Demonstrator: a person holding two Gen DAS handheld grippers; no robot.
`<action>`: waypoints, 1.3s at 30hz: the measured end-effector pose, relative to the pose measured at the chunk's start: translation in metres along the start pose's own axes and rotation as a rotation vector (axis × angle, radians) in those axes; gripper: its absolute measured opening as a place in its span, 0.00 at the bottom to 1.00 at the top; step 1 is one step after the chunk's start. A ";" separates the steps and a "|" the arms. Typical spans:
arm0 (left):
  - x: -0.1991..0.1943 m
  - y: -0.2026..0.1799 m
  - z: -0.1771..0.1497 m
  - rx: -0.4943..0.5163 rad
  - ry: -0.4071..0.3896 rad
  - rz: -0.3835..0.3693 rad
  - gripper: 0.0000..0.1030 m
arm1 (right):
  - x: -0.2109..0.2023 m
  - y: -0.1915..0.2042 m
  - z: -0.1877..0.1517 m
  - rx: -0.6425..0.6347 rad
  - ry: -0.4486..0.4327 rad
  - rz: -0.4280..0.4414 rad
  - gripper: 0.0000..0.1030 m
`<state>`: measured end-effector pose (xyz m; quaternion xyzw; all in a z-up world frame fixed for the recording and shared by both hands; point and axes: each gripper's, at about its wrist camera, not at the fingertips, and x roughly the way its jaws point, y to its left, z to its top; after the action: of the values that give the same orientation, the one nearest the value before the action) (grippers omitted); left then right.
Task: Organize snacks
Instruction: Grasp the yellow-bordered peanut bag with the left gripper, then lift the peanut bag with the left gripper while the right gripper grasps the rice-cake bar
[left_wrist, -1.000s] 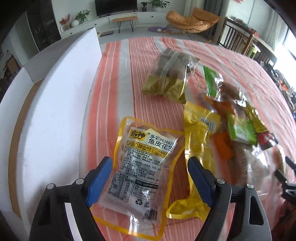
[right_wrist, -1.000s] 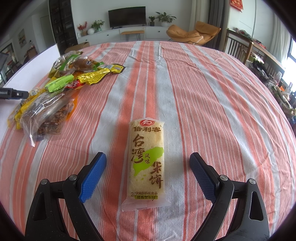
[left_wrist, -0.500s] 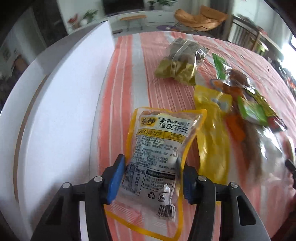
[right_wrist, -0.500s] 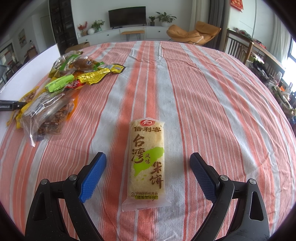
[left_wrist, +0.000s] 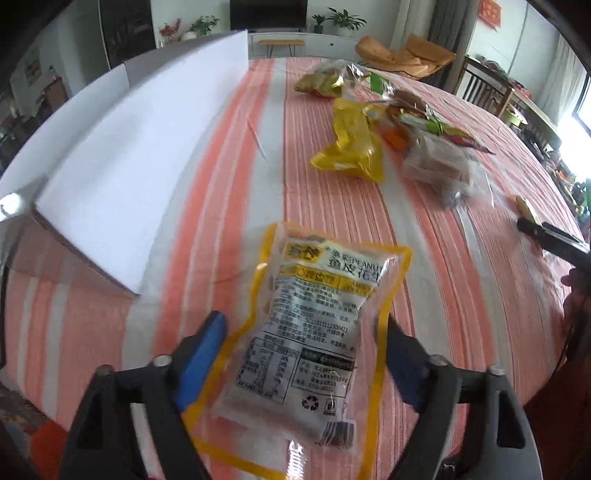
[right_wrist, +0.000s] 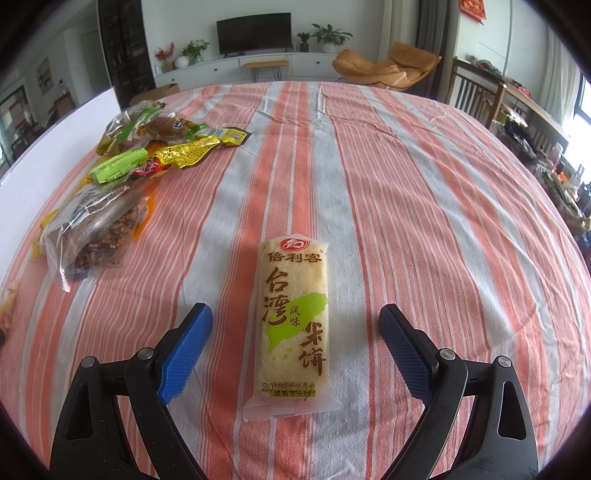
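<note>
White box (left_wrist: 140, 147) left of peanut packet (left_wrist: 310, 332) between opening left gripper (left_wrist: 299, 354), snack pile (left_wrist: 388, 136) beyond

"PEANUT" on peanut packet (left_wrist: 310, 332), "倍利客", "台湾风味米饼" on rice cracker pack (right_wrist: 293, 317)

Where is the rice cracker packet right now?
In the right wrist view, the rice cracker packet lies on the striped tablecloth, between the open right gripper fingers, untouched.

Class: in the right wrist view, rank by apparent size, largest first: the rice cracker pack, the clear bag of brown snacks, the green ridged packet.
1. rice cracker pack
2. clear bag of brown snacks
3. green ridged packet

The cracker pack lies nearest the camera, so its lead over the clear bag may not be real.
</note>
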<state>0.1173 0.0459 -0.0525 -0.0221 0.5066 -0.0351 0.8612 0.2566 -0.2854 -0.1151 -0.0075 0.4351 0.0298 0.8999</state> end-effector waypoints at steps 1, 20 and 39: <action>0.004 0.001 0.000 -0.002 0.003 -0.003 0.83 | 0.000 0.000 0.000 0.000 0.000 0.000 0.91; 0.005 -0.001 0.013 0.105 0.016 -0.055 0.56 | 0.007 -0.026 0.033 0.022 0.305 0.130 0.90; -0.100 0.054 0.052 -0.101 -0.177 -0.332 0.54 | -0.084 0.035 0.095 0.078 0.132 0.288 0.29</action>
<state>0.1169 0.1077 0.0559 -0.1514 0.4193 -0.1492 0.8826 0.2768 -0.2506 0.0108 0.0880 0.4906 0.1408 0.8554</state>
